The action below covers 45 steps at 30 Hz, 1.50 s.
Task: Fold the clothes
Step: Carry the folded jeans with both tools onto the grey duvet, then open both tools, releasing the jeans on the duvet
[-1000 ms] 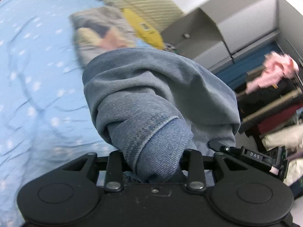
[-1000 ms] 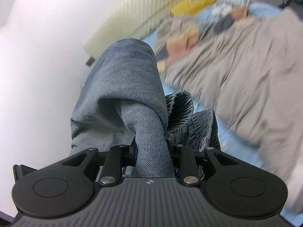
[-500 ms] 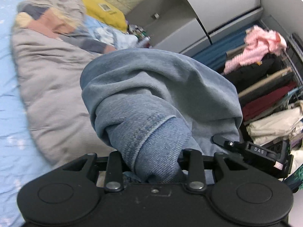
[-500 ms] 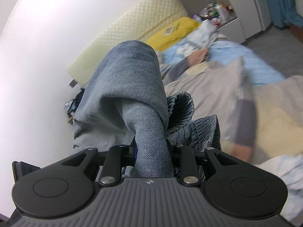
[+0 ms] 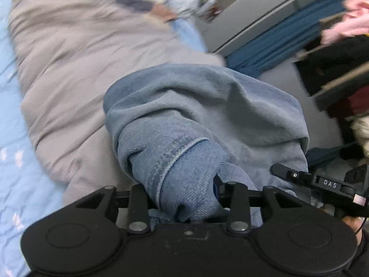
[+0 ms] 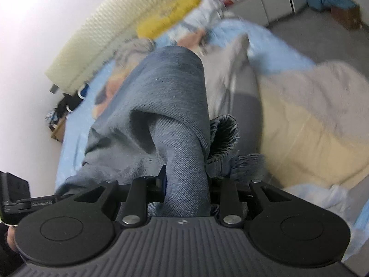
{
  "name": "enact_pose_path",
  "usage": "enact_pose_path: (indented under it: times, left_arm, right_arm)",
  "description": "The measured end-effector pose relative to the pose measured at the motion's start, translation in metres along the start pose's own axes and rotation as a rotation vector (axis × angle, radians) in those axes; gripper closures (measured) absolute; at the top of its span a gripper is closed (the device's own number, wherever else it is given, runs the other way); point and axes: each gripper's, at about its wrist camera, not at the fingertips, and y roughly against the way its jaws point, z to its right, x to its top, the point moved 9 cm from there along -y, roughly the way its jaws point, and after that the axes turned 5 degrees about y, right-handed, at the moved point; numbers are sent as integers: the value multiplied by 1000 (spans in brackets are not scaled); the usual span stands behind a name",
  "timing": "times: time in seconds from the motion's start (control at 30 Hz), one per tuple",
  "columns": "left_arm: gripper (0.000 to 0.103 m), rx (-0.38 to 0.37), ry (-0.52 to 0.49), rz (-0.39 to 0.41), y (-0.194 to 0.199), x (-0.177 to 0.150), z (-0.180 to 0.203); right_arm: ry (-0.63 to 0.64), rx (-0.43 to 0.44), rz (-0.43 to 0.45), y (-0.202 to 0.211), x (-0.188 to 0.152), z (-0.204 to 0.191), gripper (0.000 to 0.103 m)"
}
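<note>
A pair of blue denim jeans hangs bunched between my two grippers, lifted above the bed. My left gripper is shut on a hemmed fold of the denim, which hides its fingertips. My right gripper is shut on another fold of the jeans, next to the gathered elastic waistband. The right gripper's body shows at the lower right of the left wrist view. The left gripper's body shows at the lower left of the right wrist view.
A grey and beige blanket lies rumpled on the light blue bed sheet. A yellow pillow and cream headboard are at the far end. Shelves with clothes and a blue curtain stand right.
Both grippers have swung with the jeans toward the grey blanket and the wardrobe side. The hold on the denim is the same in both.
</note>
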Motion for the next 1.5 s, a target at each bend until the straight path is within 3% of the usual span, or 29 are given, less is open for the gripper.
enact_pose_path:
  times: [0.13,0.27,0.37,0.53,0.67,0.83,0.93,1.07,1.33,1.5]
  left_arm:
    - [64,90,35,-62,-32,-4,-44]
    - [56,83,33,-108,-50,-2,-65]
    - [49,84,9,-127,-63,-6,-67]
    - [44,101,-15,-87,-64,-10,-67]
    - [40,137,-17,-69,-49,-20,-69]
    - [24,200,-55,14,-8,-24,-71]
    - [21,244,-94,63,24,-27,-75]
    - [14,244,-104,135,73,-31,-87]
    - [14,230,-91,243,183,-54,-136]
    - [13,242,-151,305,263,-70,-176]
  right_arm:
    - [-31,-20,-57,-42,-36,15,74]
    - [-31,-96,-82,-63,-59,24,65]
    - [-66,-107,-82,-75,-63,38,61]
    - [-109,-78,-60,-75,-70,52,58]
    - [-101,-105,-58,-64,-69,45,57]
    - [-63,-200,-32,-38,-68,32,53]
    - [-40,-257,-16,-22,-68,24,50]
    - [22,-350,58,0,-68,4,54]
    - [141,-279,110,22,-111,-110,54]
    - [158,-232,134,27,-155,-193,54]
